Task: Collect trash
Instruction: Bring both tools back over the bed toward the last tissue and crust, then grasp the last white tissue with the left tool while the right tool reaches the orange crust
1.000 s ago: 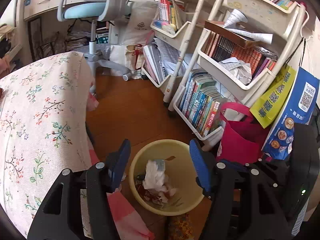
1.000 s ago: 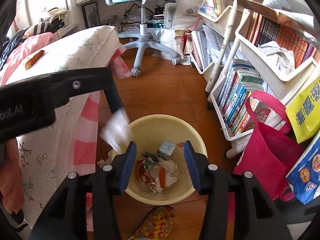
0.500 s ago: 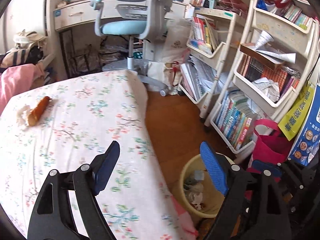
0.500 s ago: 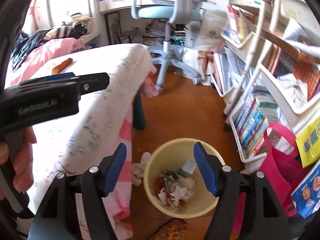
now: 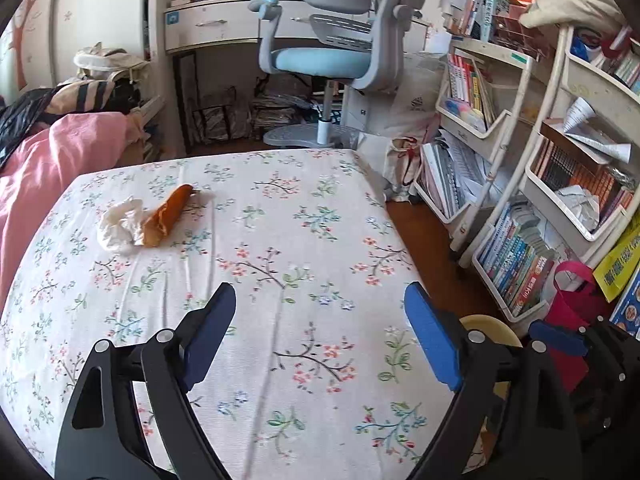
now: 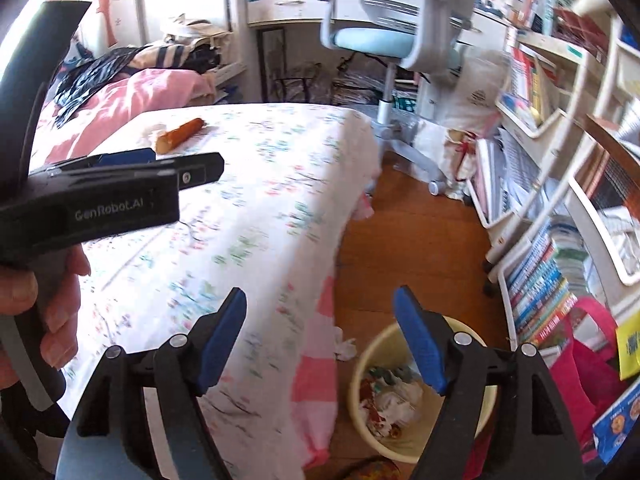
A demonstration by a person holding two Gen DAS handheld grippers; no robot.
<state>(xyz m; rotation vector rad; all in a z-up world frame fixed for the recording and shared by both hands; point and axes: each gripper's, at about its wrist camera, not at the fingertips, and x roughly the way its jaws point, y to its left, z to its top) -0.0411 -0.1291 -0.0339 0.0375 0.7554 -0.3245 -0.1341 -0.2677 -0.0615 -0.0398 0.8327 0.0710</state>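
Note:
An orange wrapper [image 5: 168,214] and a crumpled white tissue [image 5: 118,226] lie side by side on the far left of the flowered bedsheet [image 5: 304,240]. My left gripper [image 5: 318,300] hovers over the sheet well short of them, its jaws opening with nothing between them. My right gripper [image 6: 320,300] hangs over the bed's corner, also opening and empty. The yellow trash bin [image 6: 376,340] stands on the floor below it, holding crumpled paper and wrappers. In the right wrist view the orange wrapper [image 6: 180,134] shows far off.
A white scrap [image 6: 344,346] lies on the floor beside the bin. Book shelves [image 5: 520,264] and a red bag [image 5: 568,304] line the right side. A blue desk chair [image 5: 332,60] stands behind the bed, and a pink blanket [image 5: 44,160] lies at left.
Both grippers rose from over the bin and swung left toward the bed. Their jaws spread wider. The white scrap seen falling earlier now lies on the floor by the bin.

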